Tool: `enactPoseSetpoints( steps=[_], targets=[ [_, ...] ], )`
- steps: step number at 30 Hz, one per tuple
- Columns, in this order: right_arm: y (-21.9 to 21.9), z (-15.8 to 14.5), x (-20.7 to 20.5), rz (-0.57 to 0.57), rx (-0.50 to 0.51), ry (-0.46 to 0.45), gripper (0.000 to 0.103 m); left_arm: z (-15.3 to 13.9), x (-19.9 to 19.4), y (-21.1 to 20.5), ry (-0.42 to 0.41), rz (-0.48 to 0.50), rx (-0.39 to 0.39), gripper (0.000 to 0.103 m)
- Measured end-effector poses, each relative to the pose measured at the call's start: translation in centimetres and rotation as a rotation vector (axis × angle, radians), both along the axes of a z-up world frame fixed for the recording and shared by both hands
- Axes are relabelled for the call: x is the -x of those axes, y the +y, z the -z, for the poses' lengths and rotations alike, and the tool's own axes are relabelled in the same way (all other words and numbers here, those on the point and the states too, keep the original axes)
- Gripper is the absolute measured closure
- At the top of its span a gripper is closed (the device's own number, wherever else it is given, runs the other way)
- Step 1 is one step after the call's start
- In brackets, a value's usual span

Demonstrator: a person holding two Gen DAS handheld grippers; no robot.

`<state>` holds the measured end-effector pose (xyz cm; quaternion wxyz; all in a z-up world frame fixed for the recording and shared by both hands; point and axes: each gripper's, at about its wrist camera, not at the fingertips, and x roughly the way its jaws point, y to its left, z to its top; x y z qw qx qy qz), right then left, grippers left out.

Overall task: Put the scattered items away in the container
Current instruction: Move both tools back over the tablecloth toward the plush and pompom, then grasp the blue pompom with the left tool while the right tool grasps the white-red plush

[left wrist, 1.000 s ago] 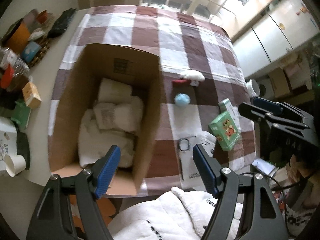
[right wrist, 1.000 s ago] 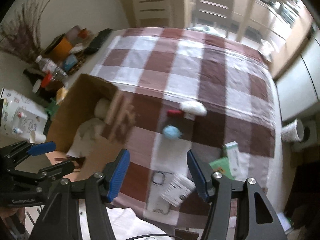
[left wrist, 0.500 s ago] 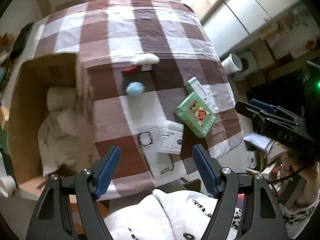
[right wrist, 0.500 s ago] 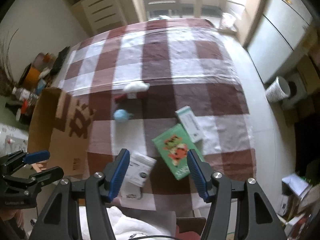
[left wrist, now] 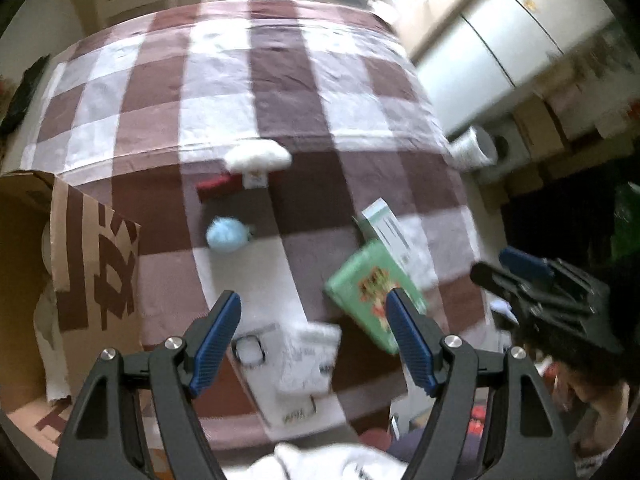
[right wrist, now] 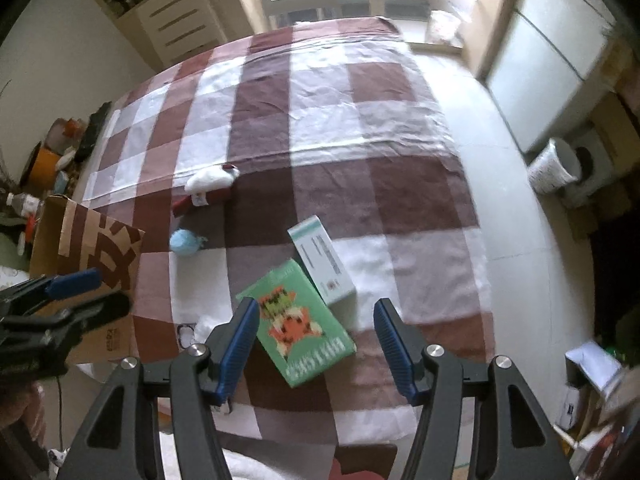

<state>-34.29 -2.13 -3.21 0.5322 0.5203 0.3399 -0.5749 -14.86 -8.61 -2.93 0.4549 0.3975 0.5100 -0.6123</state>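
Observation:
A green box with a pixel figure (right wrist: 298, 324) lies on the checked tablecloth (right wrist: 320, 128), with a pale mint box (right wrist: 322, 266) leaning against it. My right gripper (right wrist: 316, 312) hovers open above the green box, nothing between its fingers. My left gripper (left wrist: 314, 308) is open too, above a white packet (left wrist: 308, 356) and a small watch-like ring (left wrist: 250, 350) near the front edge. A light blue ball (left wrist: 228, 234), a white plush with a red part (left wrist: 256, 160) and the green box (left wrist: 372, 300) lie further out. The cardboard box (left wrist: 80, 264) stands at the left.
White cloth fills the cardboard box (right wrist: 86, 240) in the left wrist view. Bottles and an orange pot (right wrist: 44, 164) crowd the left side table. A white bin (right wrist: 554, 166) stands on the floor right of the table. White fabric on a person's lap (left wrist: 332, 460) lies below the grippers.
Both grippers have swung rightward from over the cardboard box to the scattered items and come lower. The right one now sits over the green box. Neither jaw opening has changed.

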Motion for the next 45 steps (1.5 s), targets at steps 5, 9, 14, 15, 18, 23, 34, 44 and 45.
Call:
enactPoseSetpoints(
  steps=[5, 9, 14, 15, 18, 23, 34, 44, 45],
  targets=[
    [-5.2, 0.9, -1.2, -0.138, 0.031, -0.033, 0.042, 4.3, -1.9, -1.5, -0.044, -0.135, -0.016, 0.026],
    [-10.0, 2.4, -3.3, -0.236, 0.009, -0.051, 0.042, 8.3, -3.2, -2.3, -0.059, -0.185, -0.073, 0.026],
    [-15.6, 6.6, -7.0, -0.302, -0.100, -0.107, 0.042, 11.6, -4.5, -3.2, -0.058, -0.217, -0.080, 0.026],
    [-16.4, 7.5, -7.7, -0.310, -0.121, -0.130, 0.042, 12.0, -4.8, -3.4, -0.056, -0.227, -0.075, 0.026],
    [-18.2, 9.8, -9.5, -0.310, -0.178, -0.162, 0.042, 13.0, -5.7, -4.0, -0.047, -0.257, -0.062, 0.027],
    [-20.0, 11.8, -11.6, -0.321, -0.202, -0.106, 0.042, 14.4, -6.0, -4.5, -0.068, -0.262, -0.057, 0.028],
    [-20.7, 14.0, -13.2, -0.340, -0.215, -0.048, 0.042, 15.2, -5.8, -4.3, -0.103, -0.215, -0.028, 0.056],
    [-18.8, 13.5, -12.1, -0.320, -0.155, -0.081, 0.056, 15.2, -5.3, -3.6, -0.057, -0.174, -0.033, 0.079],
    [-18.6, 13.2, -11.8, -0.314, -0.145, -0.076, 0.056, 15.0, -5.3, -3.4, -0.052, -0.167, -0.026, 0.079]
  ],
)
